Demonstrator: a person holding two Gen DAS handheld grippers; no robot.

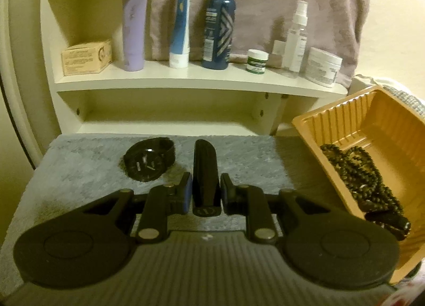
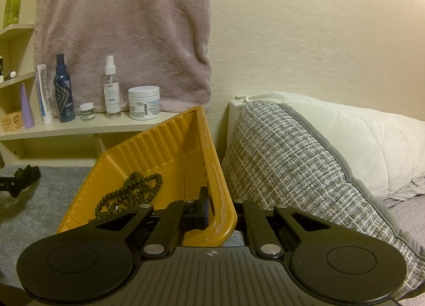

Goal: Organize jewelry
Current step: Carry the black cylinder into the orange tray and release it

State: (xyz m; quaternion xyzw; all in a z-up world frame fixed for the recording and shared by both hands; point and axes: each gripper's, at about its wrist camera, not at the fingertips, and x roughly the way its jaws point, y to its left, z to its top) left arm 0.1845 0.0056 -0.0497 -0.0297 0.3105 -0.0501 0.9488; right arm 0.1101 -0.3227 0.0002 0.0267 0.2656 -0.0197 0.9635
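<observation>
Presently the task stands partly done. A string of dark beads [image 1: 364, 173] already lies inside the orange tray [image 1: 382, 109], with a dark cylindrical item at the tray's near corner that I cannot identify. Two items remain outside it: a black wristwatch [image 1: 147, 158] lying on the grey mat [image 1: 79, 162], untouched, and a slim black case-like object [image 1: 204, 170], its nature unclear.

Left gripper [image 1: 205, 191]: jaws narrowed on the black object, pads against both its sides; it appears held, pointing away from the camera, just beside the watch. In my judgement its transfer to the tray is the step in hand, with the watch to follow.

Right gripper [image 2: 220, 213]: jaws pinched together on the tray's near rim, one finger inside the wall, the other outside. The tray sits tilted, and seems steadied or lifted by this grip.

Discrepancies between views: the left wrist view alone shows the watch face and the held object. The right wrist view alone shows the grip on the tray rim, and a grey woven cushion [image 2: 292, 160] just beside the tray. Both show the shelf of toiletry bottles [image 1: 186, 77].
</observation>
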